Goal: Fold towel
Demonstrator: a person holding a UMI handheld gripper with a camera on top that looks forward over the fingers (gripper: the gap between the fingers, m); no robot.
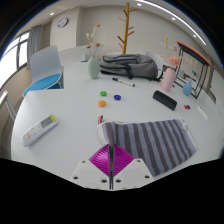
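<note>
Gripper [113,172] low over white table [70,110]. Magenta pads [110,158] pressed close together, pinching near edge of striped grey towel [150,142]. Claw narrow, holding towel. Towel lies on table, spreading ahead and to right of fingers, one corner lifted by left side.

Beyond towel: 2 small round lids, yellow [102,103] and purple [117,98]. White remote [41,127] off to left. Grey bag [133,66] far back, green bottle [93,66] beside it. Blue chair [46,68] at far left.

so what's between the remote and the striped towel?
Gripper view: bare white table between the remote and the striped towel. The gripper sits at the towel's near edge.
</note>
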